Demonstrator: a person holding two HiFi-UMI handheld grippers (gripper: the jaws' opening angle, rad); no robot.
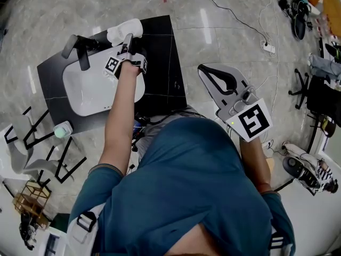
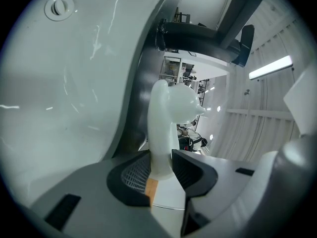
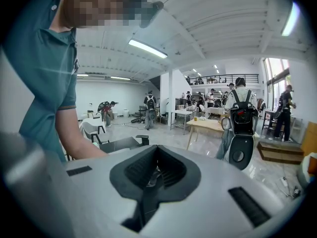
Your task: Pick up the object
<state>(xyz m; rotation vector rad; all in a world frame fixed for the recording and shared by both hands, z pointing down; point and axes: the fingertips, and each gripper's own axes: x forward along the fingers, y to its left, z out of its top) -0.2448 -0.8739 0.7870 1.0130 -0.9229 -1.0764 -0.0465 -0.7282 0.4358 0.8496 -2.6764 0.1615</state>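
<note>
Tool of the left hand (image 1: 128,42) is shown reached out at arm's length over the black surface (image 1: 160,63), since the task's thing lies at the far side of it. On the surface sits the white basin (image 1: 85,89), whose curved wall fills the left of the left gripper view. The black faucet (image 1: 80,47) is mounted at the basin's back corner. The white object (image 1: 125,30) is found just beside the basin's far rim, near the faucet. Its slender stem is taken between the ribbed pads (image 2: 132,175), which are closed against it from both sides; the narrow part was probably chosen because the broader head would not fit. Whether the object is lifted clear cannot be told. The right tool (image 3: 154,175) is held back beside the body, its jaws pressed together on nothing, being unneeded for this grasp.
</note>
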